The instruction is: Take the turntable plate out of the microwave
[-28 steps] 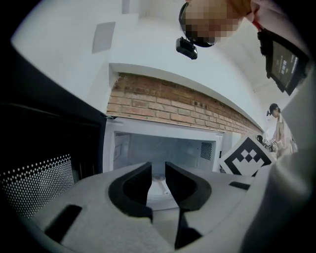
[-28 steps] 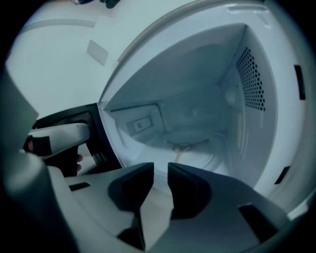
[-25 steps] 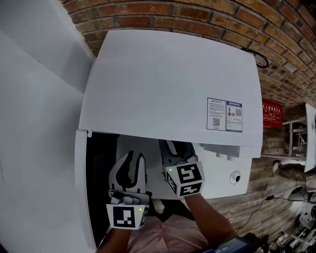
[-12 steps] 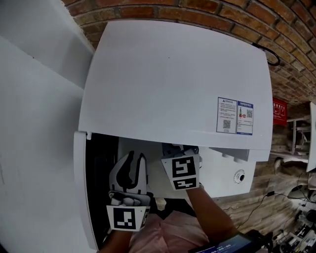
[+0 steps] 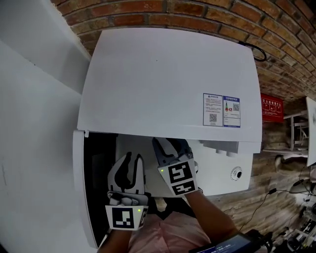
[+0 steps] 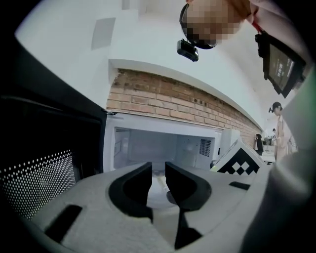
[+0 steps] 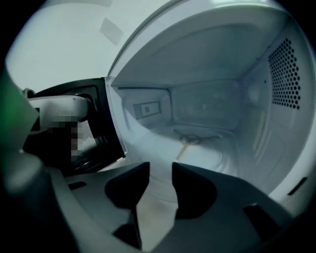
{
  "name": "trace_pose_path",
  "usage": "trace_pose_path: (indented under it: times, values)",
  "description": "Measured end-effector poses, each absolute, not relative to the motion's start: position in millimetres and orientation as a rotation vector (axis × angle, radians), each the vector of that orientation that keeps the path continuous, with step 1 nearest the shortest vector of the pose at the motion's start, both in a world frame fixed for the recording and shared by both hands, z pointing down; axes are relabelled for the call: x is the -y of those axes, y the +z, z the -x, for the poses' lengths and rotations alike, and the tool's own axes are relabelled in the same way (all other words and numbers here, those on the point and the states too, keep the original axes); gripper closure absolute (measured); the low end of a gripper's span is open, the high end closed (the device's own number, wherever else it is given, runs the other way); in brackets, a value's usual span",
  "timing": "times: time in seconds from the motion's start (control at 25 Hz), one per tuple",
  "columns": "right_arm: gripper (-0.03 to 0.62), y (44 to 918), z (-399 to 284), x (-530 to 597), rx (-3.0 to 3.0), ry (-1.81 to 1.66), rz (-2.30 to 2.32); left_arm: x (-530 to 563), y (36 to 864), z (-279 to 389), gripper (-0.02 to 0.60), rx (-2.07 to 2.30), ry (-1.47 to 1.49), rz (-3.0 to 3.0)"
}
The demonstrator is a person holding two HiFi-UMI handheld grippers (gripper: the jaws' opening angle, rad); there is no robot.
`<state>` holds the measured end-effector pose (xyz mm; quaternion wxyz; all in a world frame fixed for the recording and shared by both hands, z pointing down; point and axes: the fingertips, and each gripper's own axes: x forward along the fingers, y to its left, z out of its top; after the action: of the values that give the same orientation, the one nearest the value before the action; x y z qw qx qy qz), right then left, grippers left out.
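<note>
The white microwave [image 5: 168,84] stands with its door [image 5: 79,188] swung open to the left. In the right gripper view the glass turntable plate [image 7: 202,154] lies flat on the cavity floor over its roller hub [image 7: 194,140]. My right gripper [image 7: 160,170] reaches into the cavity mouth just above the plate's near part. Its jaws are opening, and I see nothing pressed between the pads. From above, the right gripper [image 5: 165,146] is partly hidden under the microwave's top. My left gripper [image 5: 129,157] hangs in front of the opening, jaws slightly apart and empty. The plate [image 6: 157,195] shows through their gap.
The door's dark inner face with its mesh window [image 6: 39,178] stands close on the left. A brick wall [image 5: 197,15] runs behind the microwave. The control panel with a knob [image 5: 236,174] is on the right. The perforated side wall [image 7: 286,74] bounds the cavity on the right.
The right gripper has rolled and shifted a little to the left at the cavity mouth. The left gripper has stayed where it was.
</note>
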<state>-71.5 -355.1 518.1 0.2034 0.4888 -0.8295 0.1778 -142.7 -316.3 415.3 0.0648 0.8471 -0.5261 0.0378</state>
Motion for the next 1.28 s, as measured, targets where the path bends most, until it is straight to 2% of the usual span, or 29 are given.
trace_pose_path:
  times: [0.04, 0.2, 0.36, 0.48, 0.64, 0.76, 0.88, 1.04, 1.12, 1.28]
  values:
    - [0.422, 515, 71, 352, 2.339, 0.524, -1.371, 316, 414, 142, 0.491, 1.586, 0.113, -2.562]
    - [0.416, 507, 47, 334, 2.399, 0.747, -1.542, 315, 410, 141, 0.491, 1.584, 0.102, -2.569]
    - [0.412, 518, 32, 324, 2.427, 1.337, -1.681, 311, 408, 139, 0.491, 1.576, 0.108, -2.583]
    - [0.437, 519, 22, 332, 2.403, 1.681, -1.749, 309, 405, 138, 0.491, 1.575, 0.111, -2.589]
    - [0.385, 534, 15, 323, 2.309, 1.862, -1.775, 306, 401, 138, 0.491, 1.576, 0.118, -2.603]
    - [0.35, 552, 27, 332, 2.261, 2.12, -1.721, 305, 398, 138, 0.491, 1.573, 0.129, -2.614]
    - [0.344, 561, 29, 349, 2.201, 2.255, -1.726, 304, 397, 138, 0.491, 1.574, 0.139, -2.617]
    - [0.416, 559, 29, 347, 2.231, 2.317, -1.703, 302, 398, 141, 0.491, 1.582, 0.151, -2.61]
    - [0.519, 549, 28, 343, 2.31, 2.269, -1.696, 302, 399, 141, 0.491, 1.579, 0.151, -2.61]
    - [0.543, 546, 27, 328, 2.338, 2.305, -1.67, 301, 399, 139, 0.491, 1.573, 0.148, -2.617]
